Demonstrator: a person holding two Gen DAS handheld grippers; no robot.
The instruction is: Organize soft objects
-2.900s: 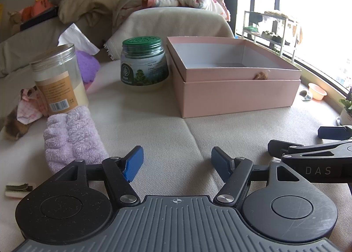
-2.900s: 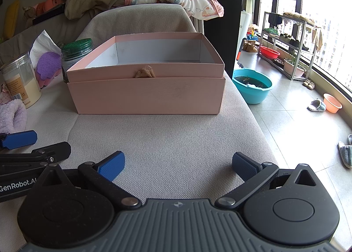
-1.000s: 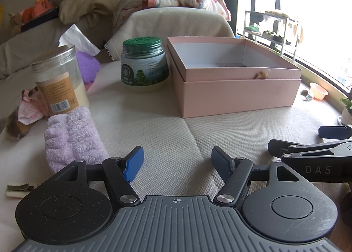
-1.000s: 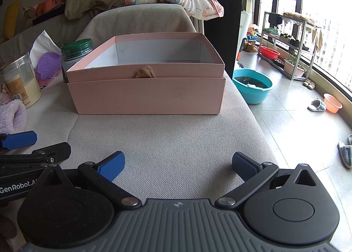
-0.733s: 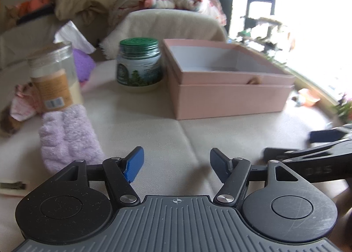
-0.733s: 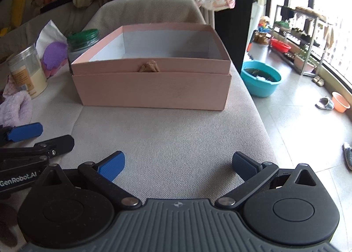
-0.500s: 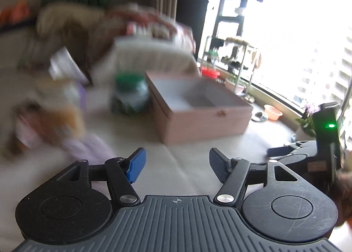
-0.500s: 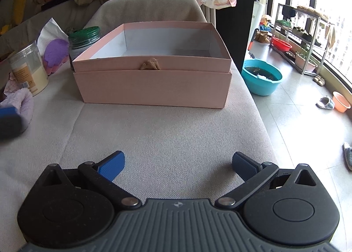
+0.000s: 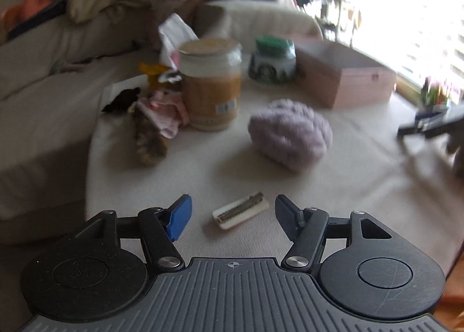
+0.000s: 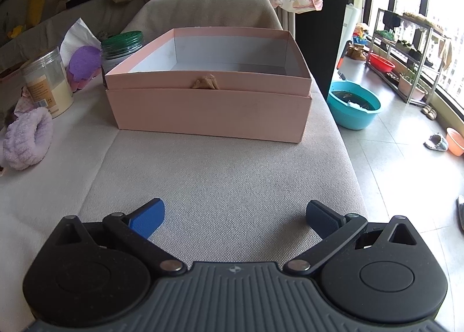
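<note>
Metal hair clip (image 9: 239,212) only in left view; both tongs (image 9: 232,216) (image 10: 235,217) apart.

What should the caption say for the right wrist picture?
Open right claw faces an open pink box on the beige couch.

Motion blur smears the left wrist view: the jar label (image 9: 213,91) is unreadable, and the right gripper (image 9: 429,126) runs off the right edge, its jaws hidden. The box floor (image 10: 232,66) lies partly behind its front wall.
</note>
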